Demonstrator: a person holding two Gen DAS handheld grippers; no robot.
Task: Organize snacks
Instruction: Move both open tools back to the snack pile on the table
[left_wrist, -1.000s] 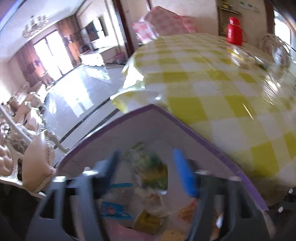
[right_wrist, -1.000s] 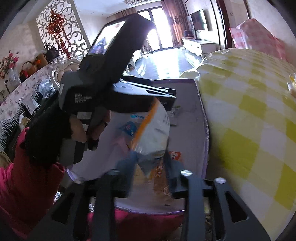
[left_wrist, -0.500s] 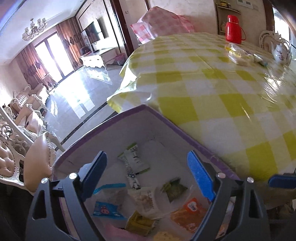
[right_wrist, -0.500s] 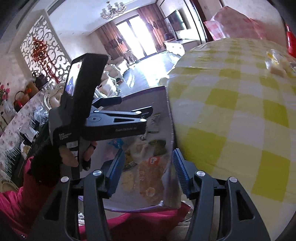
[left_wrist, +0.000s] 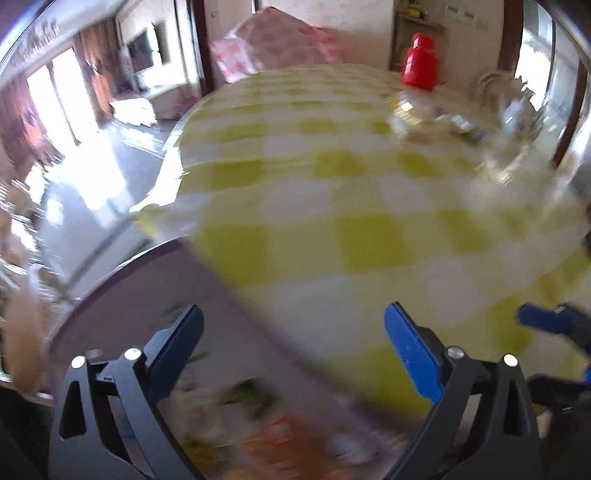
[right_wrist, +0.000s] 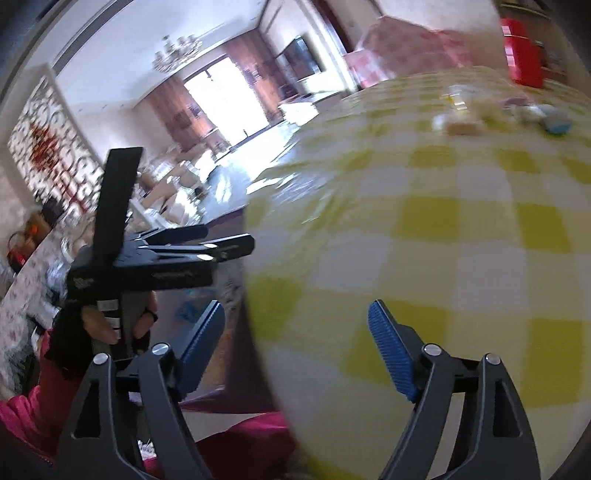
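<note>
Left hand-held gripper (left_wrist: 291, 347): black plastic frame, blue ribbed pads, jaws wide apart and opening, nothing between them, released. Right hand-held gripper (right_wrist: 295, 347): same build, blue ridged pads (right_wrist: 388, 350), jaws opening, empty, released. In the right wrist view the left one shows side-on, gripped by a hand (right_wrist: 107, 325) in a black fingerless glove with a pink sleeve (right_wrist: 22, 413) below.

Both views motion-blurred. Round surface covered by a glossy yellow-and-white checked plastic cloth (left_wrist: 369, 229), shiny, curved edge draping down. Left gripper hangs over the edge between the cloth and the purple-rimmed white box (left_wrist: 122, 317), which sits just beside the surface edge, lower than it. Right gripper is over the cloth, with the box edge at its left pad.

Box contents, seen in the left wrist view: loose snack packets (left_wrist: 280, 439), flat crinkly wrappers, 1 orange, some green and yellow, rest too blurred to tell. Count unclear.

More snacks still on the surface: a pile of clear and pale wrapped snacks (left_wrist: 424, 114) at the far side, well apart from both grippers. Red plastic thermos (left_wrist: 419, 61) upright behind the pile. Blue roundish item (right_wrist: 557, 123) near the pile, unclear what.

Around: pink checked cushion or cover (left_wrist: 277, 48) beyond the surface, glossy tiled floor (left_wrist: 92, 177), bright windows with dark curtains, chandelier (right_wrist: 177, 51), white lattice screen (right_wrist: 48, 147). Nothing stands between the grippers and the far pile.
</note>
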